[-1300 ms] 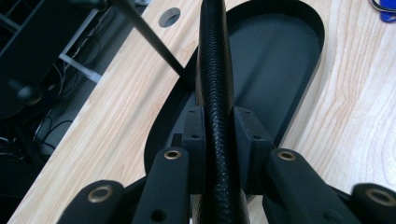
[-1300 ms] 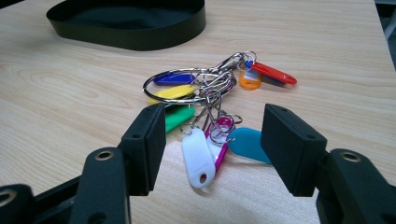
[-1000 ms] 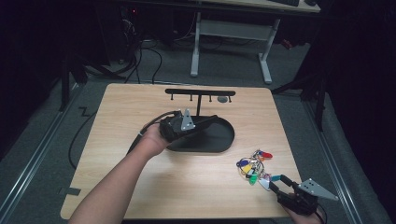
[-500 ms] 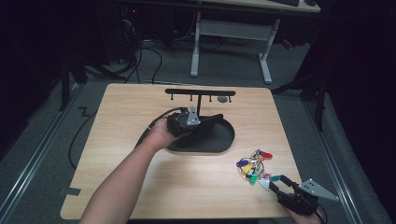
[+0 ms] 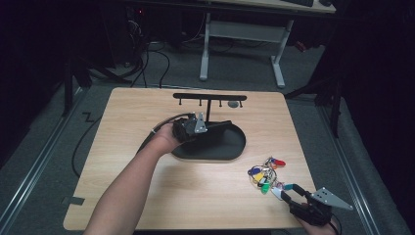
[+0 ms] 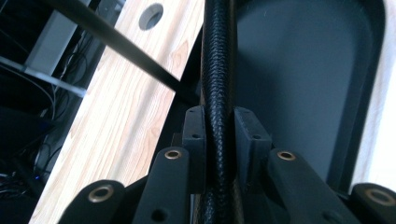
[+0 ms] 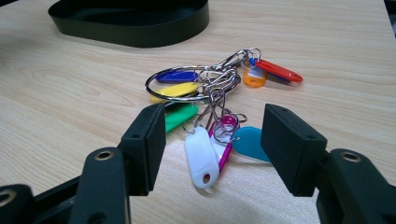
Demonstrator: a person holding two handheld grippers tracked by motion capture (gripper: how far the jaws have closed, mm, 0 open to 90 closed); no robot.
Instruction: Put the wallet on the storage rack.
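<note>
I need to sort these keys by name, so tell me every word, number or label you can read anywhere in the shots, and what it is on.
None: no readable text in any view.
Key tags: the coloured plastic tags show no writing; the white tag is blank on the face that shows.
Black tray, rack, table: no label or mark visible.
Left gripper and right gripper: no lettering on the jaws.

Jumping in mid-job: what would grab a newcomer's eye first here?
The bunch of coloured key tags near the table's front right corner, with the open right gripper low around its nearest tags. At mid-table, the left gripper is shut on the rim of the black tray, in front of a black hook rack.
</note>
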